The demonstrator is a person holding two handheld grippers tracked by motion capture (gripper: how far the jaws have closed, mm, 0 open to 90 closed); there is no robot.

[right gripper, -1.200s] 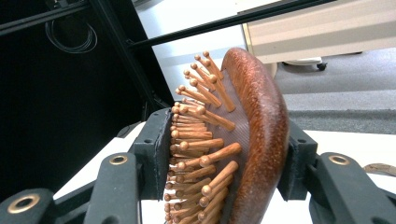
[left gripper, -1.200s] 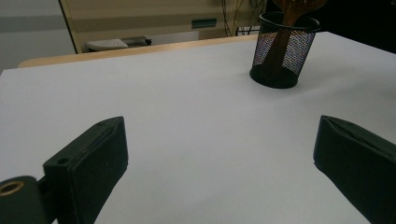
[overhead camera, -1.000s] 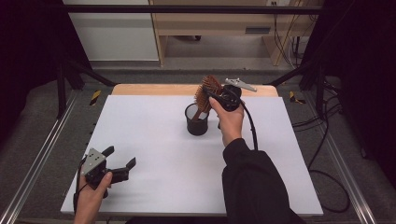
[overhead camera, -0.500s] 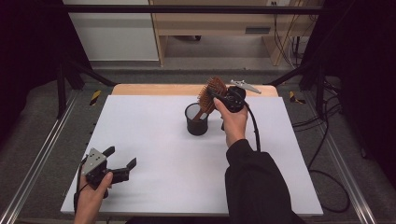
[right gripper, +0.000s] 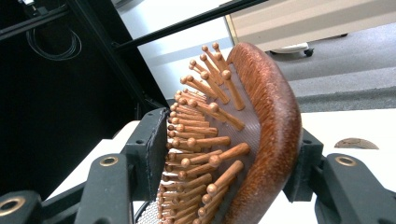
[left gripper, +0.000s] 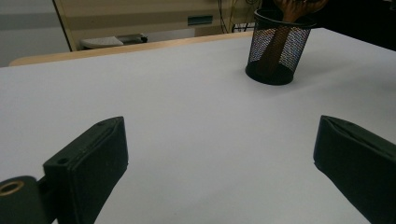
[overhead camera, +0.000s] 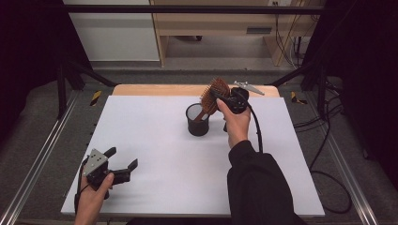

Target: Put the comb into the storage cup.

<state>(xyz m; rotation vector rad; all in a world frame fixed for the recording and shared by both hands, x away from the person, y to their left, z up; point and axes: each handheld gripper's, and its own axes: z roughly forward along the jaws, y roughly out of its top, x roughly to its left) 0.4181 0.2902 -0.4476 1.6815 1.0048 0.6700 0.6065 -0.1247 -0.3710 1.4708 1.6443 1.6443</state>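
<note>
— Your right hand-held gripper has just been easing its jaws apart, hairbrush head still between the pads. Released yet?

— Barely. Handle stands in the mesh cup, centre frame on the bench; letting go and withdrawing remain. Your left hand-held gripper idles agape, lower left.
</note>
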